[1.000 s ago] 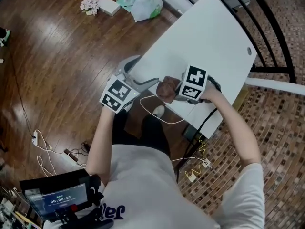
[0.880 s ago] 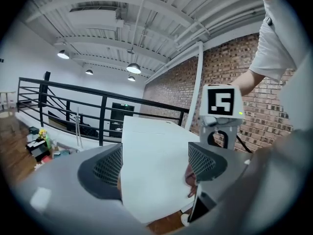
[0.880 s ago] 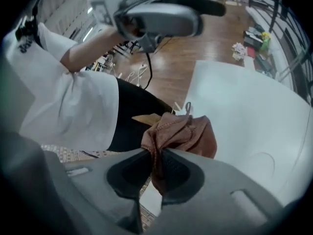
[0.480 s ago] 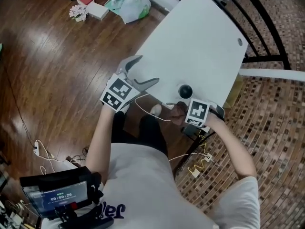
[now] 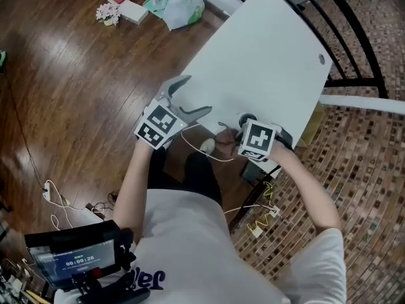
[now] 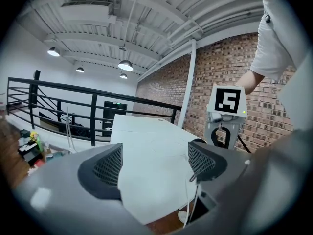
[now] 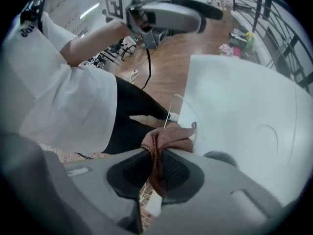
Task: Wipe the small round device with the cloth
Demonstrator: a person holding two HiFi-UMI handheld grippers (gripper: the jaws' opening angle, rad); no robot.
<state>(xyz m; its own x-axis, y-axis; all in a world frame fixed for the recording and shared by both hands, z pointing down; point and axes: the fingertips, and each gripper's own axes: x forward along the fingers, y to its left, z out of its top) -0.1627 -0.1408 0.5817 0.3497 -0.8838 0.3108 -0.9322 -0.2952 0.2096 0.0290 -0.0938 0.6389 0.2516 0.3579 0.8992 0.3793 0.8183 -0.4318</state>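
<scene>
With the right tongs (image 7: 155, 166) clamped on the brown cloth (image 7: 166, 138) just beside the small round device (image 7: 220, 157) at the bench's (image 5: 266, 49) near edge, it seems best to drag the loose fold firmly across its dome; the left tongs (image 6: 154, 160) gape empty.

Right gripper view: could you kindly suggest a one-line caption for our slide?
Right gripper clamps a brown cloth at the white table edge, with the small round device close by.

a white bench (image 5: 266, 49) stands on a wooden floor (image 5: 69, 94); a plastic bag (image 5: 183, 8) lies nearby, a black railing (image 6: 93, 119) beyond.
</scene>
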